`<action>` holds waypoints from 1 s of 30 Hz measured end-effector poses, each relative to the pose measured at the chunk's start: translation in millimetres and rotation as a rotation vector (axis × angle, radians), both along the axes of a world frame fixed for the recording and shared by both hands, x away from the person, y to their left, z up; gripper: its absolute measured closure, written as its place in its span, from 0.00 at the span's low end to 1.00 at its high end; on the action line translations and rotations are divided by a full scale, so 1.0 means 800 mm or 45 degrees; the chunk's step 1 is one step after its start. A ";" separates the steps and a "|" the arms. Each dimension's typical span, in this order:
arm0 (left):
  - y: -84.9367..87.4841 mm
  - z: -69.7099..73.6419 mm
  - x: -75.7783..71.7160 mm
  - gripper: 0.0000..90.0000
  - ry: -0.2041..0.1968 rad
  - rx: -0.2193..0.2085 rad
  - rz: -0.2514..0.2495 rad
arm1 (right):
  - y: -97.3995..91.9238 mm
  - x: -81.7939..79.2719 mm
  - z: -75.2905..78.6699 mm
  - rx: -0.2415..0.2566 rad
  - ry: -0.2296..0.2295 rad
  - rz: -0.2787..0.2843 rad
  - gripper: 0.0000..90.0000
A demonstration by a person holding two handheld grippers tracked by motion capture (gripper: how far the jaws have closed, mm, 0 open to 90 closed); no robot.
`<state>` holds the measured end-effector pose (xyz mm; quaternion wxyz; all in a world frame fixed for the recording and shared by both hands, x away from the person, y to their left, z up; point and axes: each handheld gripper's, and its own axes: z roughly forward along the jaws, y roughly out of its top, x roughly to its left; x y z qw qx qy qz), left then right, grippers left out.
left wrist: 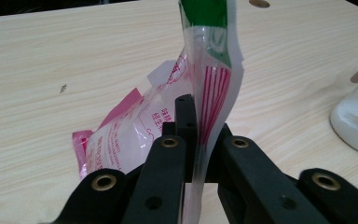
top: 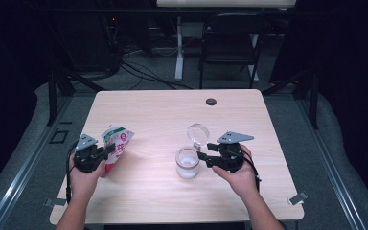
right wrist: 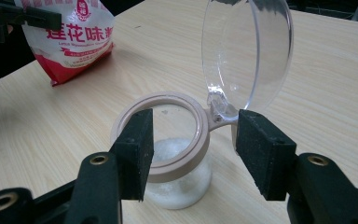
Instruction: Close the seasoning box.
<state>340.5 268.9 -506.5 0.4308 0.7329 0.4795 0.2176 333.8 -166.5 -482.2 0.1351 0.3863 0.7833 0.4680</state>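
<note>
Lit evenly from above, table (top: 172,110) bright against a near-black room. Soft, short shadows. Faint glare on the clear lid (right wrist: 247,51). Slightly soft overall, perhaps some blur on the bag (left wrist: 205,70) up close.

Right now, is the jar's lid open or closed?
Open. The jar has its clear lid flipped up on its hinge, so you can see white powder inside.

High view looks down on the table (top: 172,110); both gripper views sit close, sharing the bag (left wrist: 135,135).
</note>
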 end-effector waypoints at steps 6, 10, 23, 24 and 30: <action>0.001 0.003 0.004 1.00 0.005 -0.015 0.003 | -0.001 0.001 -0.001 -0.001 0.005 -0.002 0.52; 0.001 0.016 0.012 1.00 -0.010 -0.004 0.015 | -0.003 0.002 -0.001 -0.013 0.004 -0.018 0.52; 0.014 0.085 0.059 1.00 0.000 0.104 0.039 | -0.008 -0.002 0.009 0.044 -0.026 -0.022 0.52; 0.011 0.089 0.059 1.00 0.001 0.105 0.029 | -0.007 -0.003 0.009 0.047 -0.033 -0.025 0.52; -0.017 0.113 0.053 1.00 -0.055 0.148 -0.071 | -0.008 -0.004 0.013 0.056 -0.047 -0.031 0.52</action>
